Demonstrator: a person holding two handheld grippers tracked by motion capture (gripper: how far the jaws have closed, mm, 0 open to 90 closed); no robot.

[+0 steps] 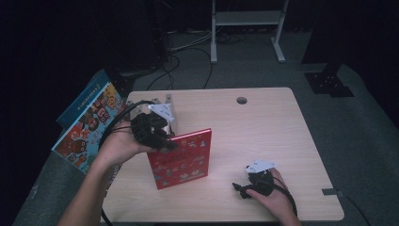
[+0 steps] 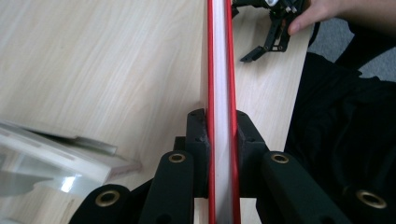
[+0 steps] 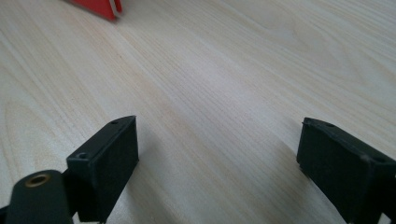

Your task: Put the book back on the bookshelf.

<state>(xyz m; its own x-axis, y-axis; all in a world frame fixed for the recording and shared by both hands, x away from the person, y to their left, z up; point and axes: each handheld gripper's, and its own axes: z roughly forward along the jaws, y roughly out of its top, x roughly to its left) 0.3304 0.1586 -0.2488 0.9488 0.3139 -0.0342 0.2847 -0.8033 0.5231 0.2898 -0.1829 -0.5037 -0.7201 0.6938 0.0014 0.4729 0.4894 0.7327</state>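
Observation:
A thin red book (image 1: pixel 183 160) stands upright on the light wooden table (image 1: pixel 263 132), left of its middle. My left gripper (image 1: pixel 167 142) is shut on the book's upper left corner. In the left gripper view the book's red covers and white pages (image 2: pixel 219 70) run straight up between the two black pads (image 2: pixel 198 135), which press on both sides. My right gripper (image 1: pixel 239 188) rests low near the table's front right, pointing left, open. In the right gripper view its jaws (image 3: pixel 219 149) stand wide apart over bare wood, and a corner of the red book (image 3: pixel 98 7) lies far ahead.
Large colourful picture books (image 1: pixel 89 125) lie off the table's left edge. A pale stand (image 1: pixel 167 106) sits at the table's back left behind my left gripper. A cable hole (image 1: pixel 241 100) is at the back edge. White frame legs (image 1: pixel 244 19) and cables are on the floor beyond.

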